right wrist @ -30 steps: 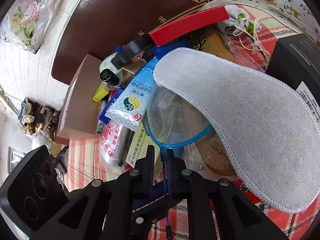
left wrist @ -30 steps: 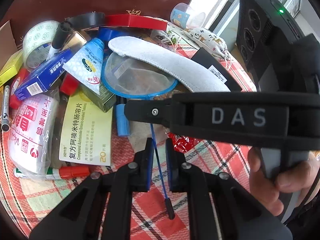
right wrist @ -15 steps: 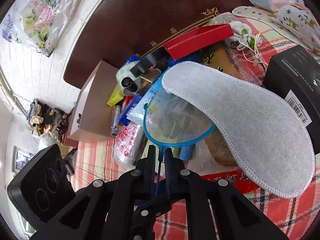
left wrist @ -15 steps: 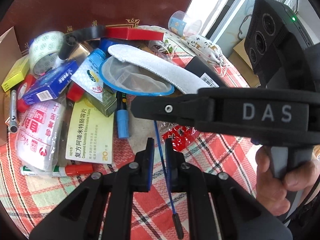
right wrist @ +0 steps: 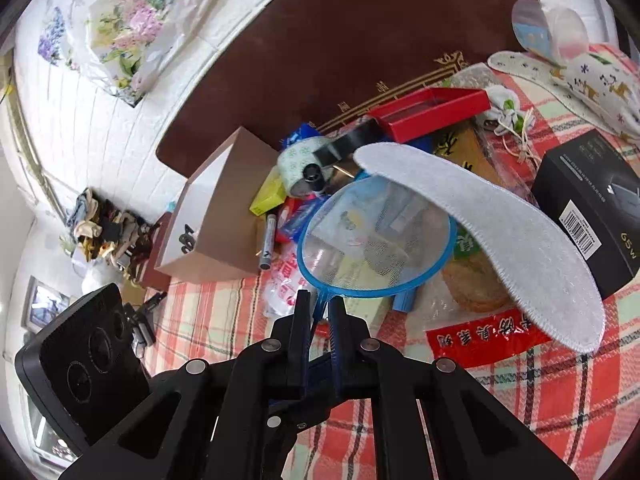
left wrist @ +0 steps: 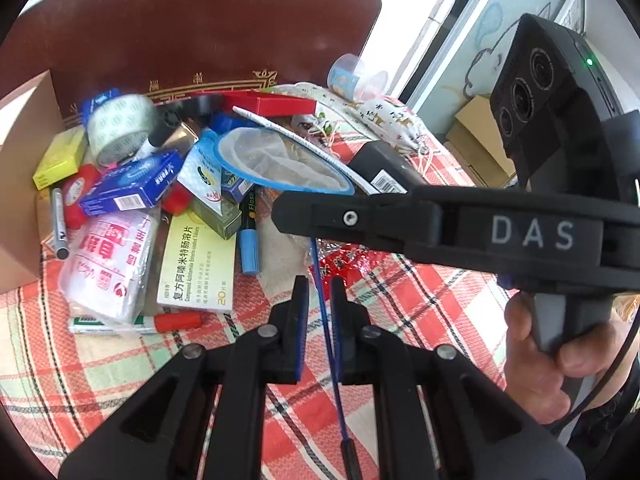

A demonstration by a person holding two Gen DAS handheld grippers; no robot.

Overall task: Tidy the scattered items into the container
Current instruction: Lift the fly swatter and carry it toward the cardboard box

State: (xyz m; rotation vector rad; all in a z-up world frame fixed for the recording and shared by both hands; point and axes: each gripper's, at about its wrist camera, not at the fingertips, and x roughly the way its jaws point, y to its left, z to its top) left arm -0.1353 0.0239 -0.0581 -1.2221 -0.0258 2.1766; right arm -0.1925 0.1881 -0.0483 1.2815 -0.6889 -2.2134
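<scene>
A small blue hand net (right wrist: 376,240) is lifted above the pile, a grey felt insole (right wrist: 492,236) resting on its rim. My right gripper (right wrist: 319,307) is shut on the net's blue handle just below the hoop. My left gripper (left wrist: 320,286) is shut on the same thin blue handle (left wrist: 325,320) lower down; the net's hoop (left wrist: 280,162) shows beyond the right gripper's finger. A brown cardboard box (right wrist: 212,224) stands open at the left. Tape roll (left wrist: 120,128), blue medicine box (left wrist: 132,186), markers and packets lie scattered on the plaid cloth.
A black boxed charger (right wrist: 592,208) sits right of the pile. A red flat box (right wrist: 432,112), a patterned pouch (right wrist: 600,84) and a plastic cup (right wrist: 548,28) lie at the back. A dark brown board (left wrist: 192,36) stands behind. Plaid tablecloth (left wrist: 100,364) covers the table.
Both grippers have risen and pulled back, lifting the net with the insole on it clear of the pile. The net's hoop now hangs higher and tilted.
</scene>
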